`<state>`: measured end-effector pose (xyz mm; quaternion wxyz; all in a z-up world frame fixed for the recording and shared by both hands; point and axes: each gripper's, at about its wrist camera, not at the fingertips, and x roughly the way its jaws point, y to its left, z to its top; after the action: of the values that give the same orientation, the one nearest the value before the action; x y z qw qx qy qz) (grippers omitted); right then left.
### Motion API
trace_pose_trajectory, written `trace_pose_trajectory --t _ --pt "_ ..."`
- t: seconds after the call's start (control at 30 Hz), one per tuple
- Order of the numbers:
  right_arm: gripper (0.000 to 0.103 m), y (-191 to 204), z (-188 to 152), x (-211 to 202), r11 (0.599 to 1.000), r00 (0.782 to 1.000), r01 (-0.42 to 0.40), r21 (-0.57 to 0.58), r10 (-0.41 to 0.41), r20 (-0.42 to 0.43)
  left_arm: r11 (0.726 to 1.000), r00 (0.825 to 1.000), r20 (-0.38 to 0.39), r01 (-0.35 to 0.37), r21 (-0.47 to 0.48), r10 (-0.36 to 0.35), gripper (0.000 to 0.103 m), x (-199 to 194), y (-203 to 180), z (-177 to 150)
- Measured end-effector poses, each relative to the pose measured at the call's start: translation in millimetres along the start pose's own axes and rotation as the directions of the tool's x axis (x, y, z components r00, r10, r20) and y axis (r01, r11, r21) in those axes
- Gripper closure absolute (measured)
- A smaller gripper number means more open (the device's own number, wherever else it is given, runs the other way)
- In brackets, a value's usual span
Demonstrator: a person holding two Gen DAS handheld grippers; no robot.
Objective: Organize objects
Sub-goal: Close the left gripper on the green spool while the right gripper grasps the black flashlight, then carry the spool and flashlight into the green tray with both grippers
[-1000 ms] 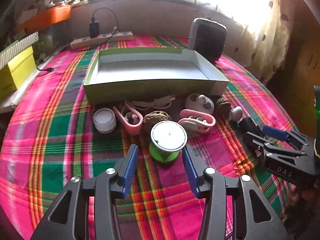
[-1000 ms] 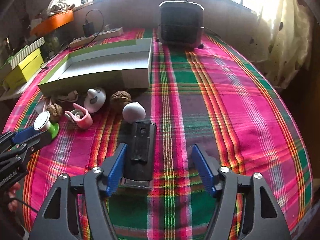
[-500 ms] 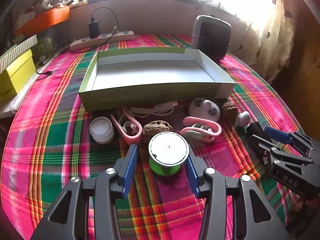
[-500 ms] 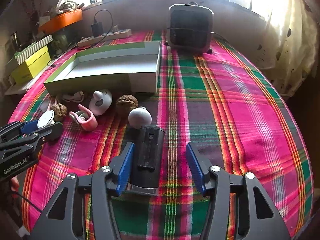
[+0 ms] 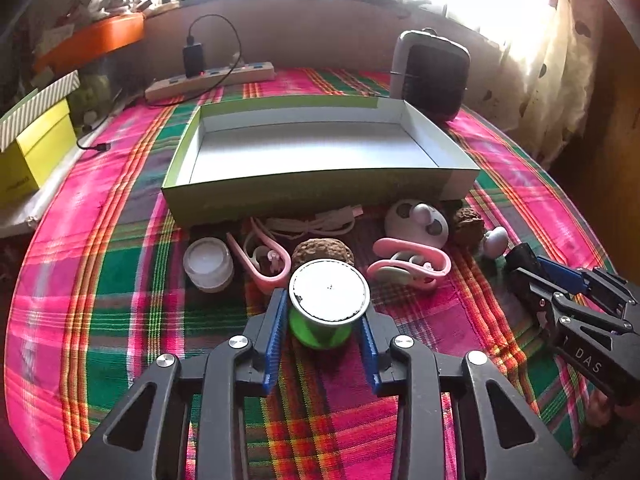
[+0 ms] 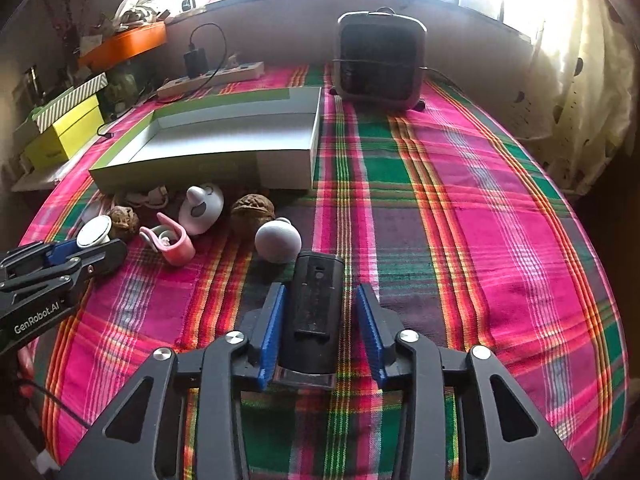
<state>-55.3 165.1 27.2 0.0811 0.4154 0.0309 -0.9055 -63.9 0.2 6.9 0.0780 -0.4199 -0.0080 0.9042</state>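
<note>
A green spool with a white top (image 5: 327, 300) stands on the plaid cloth between the blue pads of my left gripper (image 5: 325, 330), which are closed against its sides. A black rectangular device (image 6: 314, 312) lies between the pads of my right gripper (image 6: 320, 326); the left pad touches it, the right pad stands a little off. An empty green-edged box (image 5: 320, 152) lies behind a row of small items: a white jar (image 5: 208, 264), pink clips (image 5: 264, 258), walnuts (image 5: 322, 250), a white earbud case (image 5: 416, 222), a white knob (image 6: 277, 241).
A dark heater (image 6: 380, 64) stands at the back right. A power strip with a charger (image 5: 210, 78) lies at the back. Yellow boxes (image 5: 34, 144) sit at the left edge. A curtain (image 6: 592, 92) hangs on the right. The table edge curves down on the right.
Both grippers moved forward and narrowed. The left pads closed onto the green spool. The right pads drew in around the black device.
</note>
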Motion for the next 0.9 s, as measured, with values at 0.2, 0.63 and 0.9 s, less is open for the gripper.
trace_pose_trajectory --t 0.2,0.63,0.9 --pt "0.073 0.4 -0.6 -0.4 1.000 1.000 -0.002 0.003 0.002 0.005 1.000 1.000 0.002 0.004 -0.004 -0.004 0.073 -0.8 -0.4 -0.3" --pt "0.074 0.0 -1.2 -0.8 1.000 1.000 -0.003 0.003 0.003 0.006 1.000 1.000 0.014 0.005 -0.013 -0.005 0.078 -2.8 1.8 -0.5" --pt "0.074 0.3 -1.6 -1.6 1.000 1.000 -0.007 0.002 0.007 0.007 1.000 1.000 0.018 -0.004 -0.003 0.005 0.078 -5.0 0.3 -1.5"
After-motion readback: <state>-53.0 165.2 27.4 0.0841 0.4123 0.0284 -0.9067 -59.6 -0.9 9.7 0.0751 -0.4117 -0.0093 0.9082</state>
